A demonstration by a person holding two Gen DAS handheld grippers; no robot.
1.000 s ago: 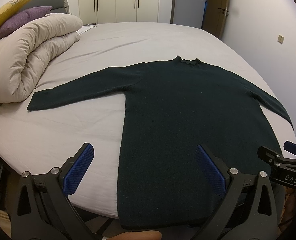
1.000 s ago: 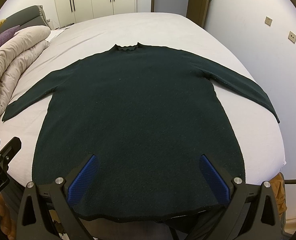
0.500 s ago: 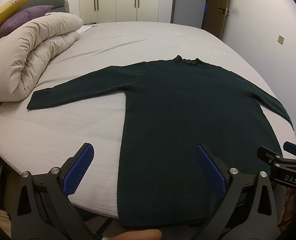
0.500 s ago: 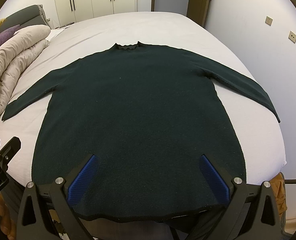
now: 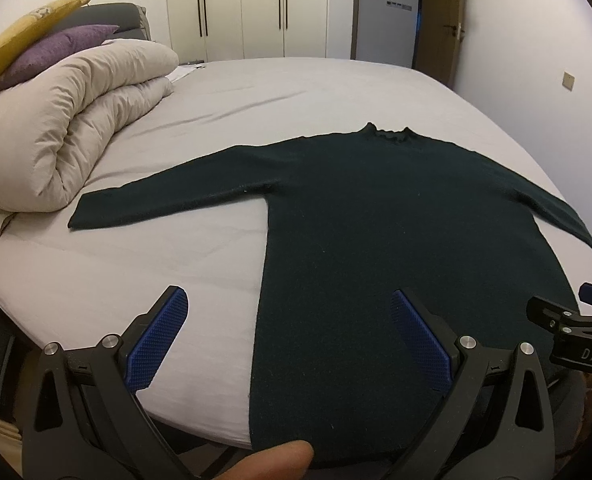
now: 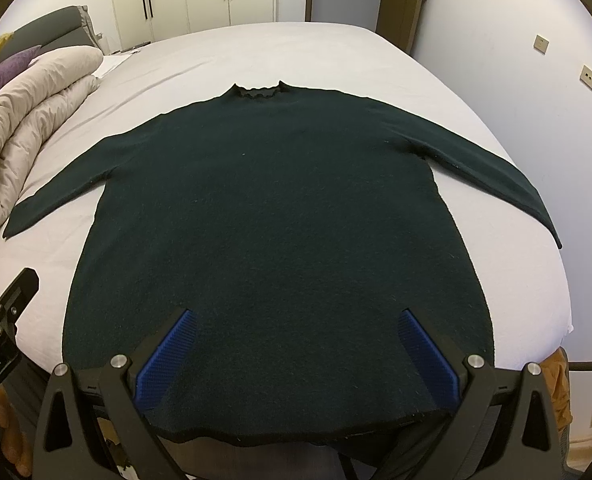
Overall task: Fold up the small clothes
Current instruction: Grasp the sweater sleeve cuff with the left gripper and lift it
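A dark green long-sleeved sweater (image 5: 376, 216) lies flat on the bed, collar away from me, both sleeves spread sideways; it also shows in the right wrist view (image 6: 271, 216). My left gripper (image 5: 287, 320) is open and empty, hovering over the sweater's left hem edge. My right gripper (image 6: 296, 336) is open and empty, hovering above the middle of the hem. The right gripper's tip shows in the left wrist view (image 5: 568, 320), and the left gripper's tip shows at the left edge of the right wrist view (image 6: 3, 308).
The bed (image 5: 135, 264) has a pale grey sheet. A rolled beige duvet (image 5: 63, 120) with purple and yellow pillows (image 5: 51, 48) lies at the left. Wardrobe doors (image 5: 247, 4) and a wall (image 6: 536, 92) stand beyond.
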